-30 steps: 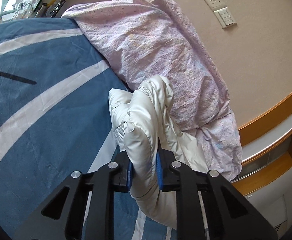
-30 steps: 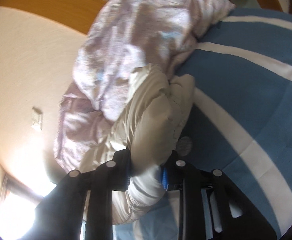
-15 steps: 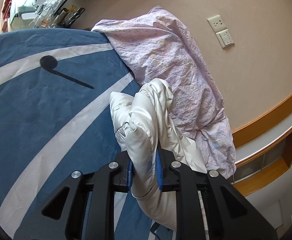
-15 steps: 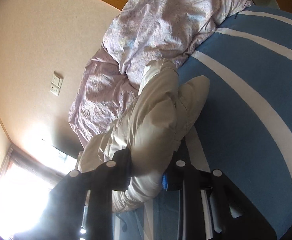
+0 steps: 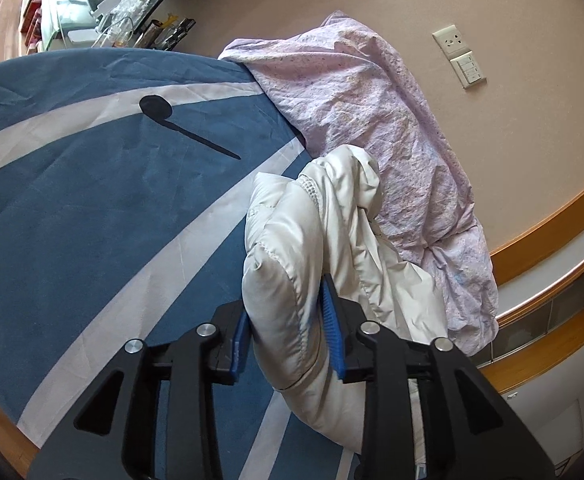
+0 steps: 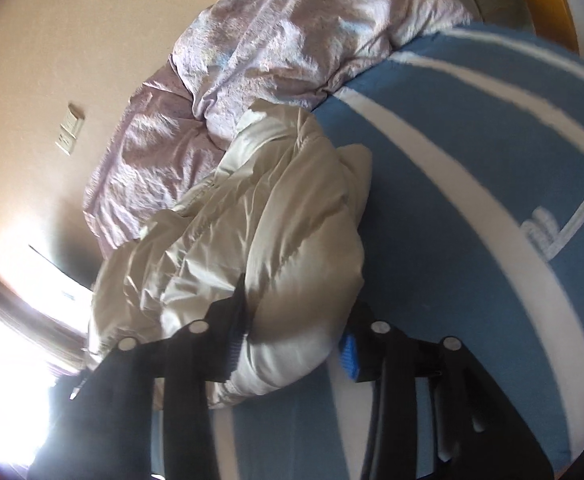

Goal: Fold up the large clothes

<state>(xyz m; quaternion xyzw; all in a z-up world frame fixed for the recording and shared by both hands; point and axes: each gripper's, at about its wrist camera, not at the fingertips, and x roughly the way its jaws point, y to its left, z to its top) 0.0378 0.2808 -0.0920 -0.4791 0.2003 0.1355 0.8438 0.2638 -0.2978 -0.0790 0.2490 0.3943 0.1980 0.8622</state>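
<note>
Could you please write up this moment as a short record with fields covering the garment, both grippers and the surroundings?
garment: white puffer jacket, bunched, not yet folded
left gripper: shut on a padded part of the jacket
right gripper: shut on another padded part
surface: blue bedspread with white stripes
beside jacket: crumpled lilac duvet, touching it, against the wall
wall: socket and switch plate
image quality: right wrist view blurred

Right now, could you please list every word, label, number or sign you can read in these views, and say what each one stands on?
None can be read.
Bedspread: white stitched marks near the right edge of the right wrist view, too blurred and cut off to read.
Bedspread in the left wrist view: a black dot with a line, a drawing, not text.
Wall switch and socket: no legible marking.
Jacket: no label visible.
</note>
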